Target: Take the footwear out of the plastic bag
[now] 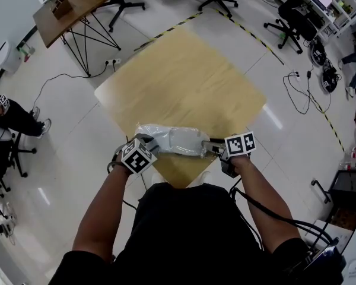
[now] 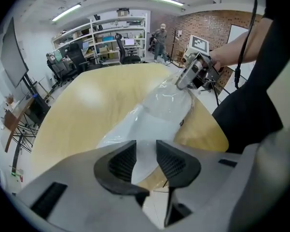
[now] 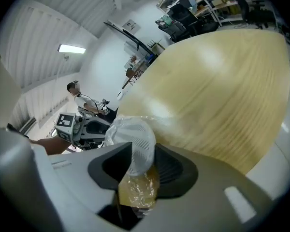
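The crinkled clear plastic bag [image 1: 169,140] is veiling the pale white footwear [image 2: 141,125] inside it, leaving its kind too blurred to tell, while the person's black-clad torso [image 1: 190,230] is covering the near corner of the light wooden table [image 1: 184,82].

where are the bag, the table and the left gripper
bag [image 1: 173,140]: head view, middle of the clear plastic
table [image 1: 184,79]: head view, bare wooden top
left gripper [image 2: 146,149]: left gripper view, the gap between its jaws
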`<state>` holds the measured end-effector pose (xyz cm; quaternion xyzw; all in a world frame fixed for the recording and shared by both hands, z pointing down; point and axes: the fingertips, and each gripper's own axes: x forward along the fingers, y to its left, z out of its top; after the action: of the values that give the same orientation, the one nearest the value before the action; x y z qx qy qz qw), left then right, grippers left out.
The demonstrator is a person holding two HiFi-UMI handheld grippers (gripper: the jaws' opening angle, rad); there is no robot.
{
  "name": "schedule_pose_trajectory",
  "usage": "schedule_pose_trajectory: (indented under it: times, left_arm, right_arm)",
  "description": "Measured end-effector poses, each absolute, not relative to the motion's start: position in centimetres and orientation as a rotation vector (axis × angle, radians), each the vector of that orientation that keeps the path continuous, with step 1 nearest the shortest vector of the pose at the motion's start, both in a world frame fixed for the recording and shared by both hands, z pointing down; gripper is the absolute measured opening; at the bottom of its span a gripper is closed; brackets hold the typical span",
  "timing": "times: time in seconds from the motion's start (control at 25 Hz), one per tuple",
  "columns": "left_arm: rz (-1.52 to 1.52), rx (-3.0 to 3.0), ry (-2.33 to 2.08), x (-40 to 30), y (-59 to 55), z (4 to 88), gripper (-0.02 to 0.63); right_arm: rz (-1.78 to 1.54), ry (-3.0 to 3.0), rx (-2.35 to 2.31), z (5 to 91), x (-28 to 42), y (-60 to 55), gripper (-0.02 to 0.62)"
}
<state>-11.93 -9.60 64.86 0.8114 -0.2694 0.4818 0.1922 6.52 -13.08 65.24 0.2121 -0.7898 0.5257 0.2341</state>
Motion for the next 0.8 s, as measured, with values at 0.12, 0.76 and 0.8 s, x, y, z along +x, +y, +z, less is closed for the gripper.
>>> schedule_pose_trajectory:
  times: [0.12,0.76,0.8]
  left_arm:
    - [1.344,2.271,-0.773,-12.6,-9.8,64.8,0.121]
    - [1.400,2.323,-0.760,-11.7,-11.4,64.8,0.037]
    - [1.424,2.324,-0.766,-11.9,-11.6,64.8,0.037]
  right_arm:
    - [1.398,-2.196,0.568,64.3,5.9,-13.4,0.114]
    - [1.715,-2.347,0.505,59.2,11.4,-14.0,0.043]
    - [1.739,-2.357,0.511,58.9,11.9,-14.2,0.040]
